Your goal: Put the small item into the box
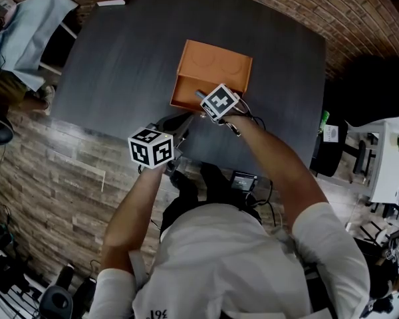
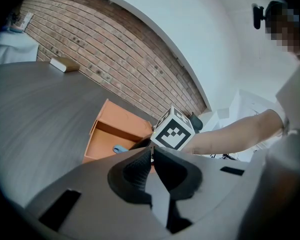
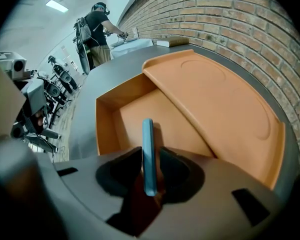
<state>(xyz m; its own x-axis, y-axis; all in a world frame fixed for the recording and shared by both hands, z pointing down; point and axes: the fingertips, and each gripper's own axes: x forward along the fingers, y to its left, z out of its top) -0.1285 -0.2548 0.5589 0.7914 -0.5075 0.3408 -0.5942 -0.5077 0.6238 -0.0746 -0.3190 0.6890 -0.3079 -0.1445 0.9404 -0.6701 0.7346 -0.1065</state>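
Blue small item [image 3: 148, 134] is hanging upright between the slightly parted jaws of the right claw [image 3: 150, 152], over the orange box [image 3: 220, 104], positioned for dropping in; left claw [image 2: 151, 154] is waiting closed, empty.

Box [image 1: 213, 68] on table [image 1: 120, 65]; small item [image 3: 148, 154] upright between right gripper [image 1: 203, 98] jaws over box, possibly resting inside; left gripper [image 2: 151, 151] just before box, left.

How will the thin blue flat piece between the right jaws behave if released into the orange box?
The thin blue flat piece stands on edge over the orange box, so it probably topples flat, not rolls. No sag: likely stiff.
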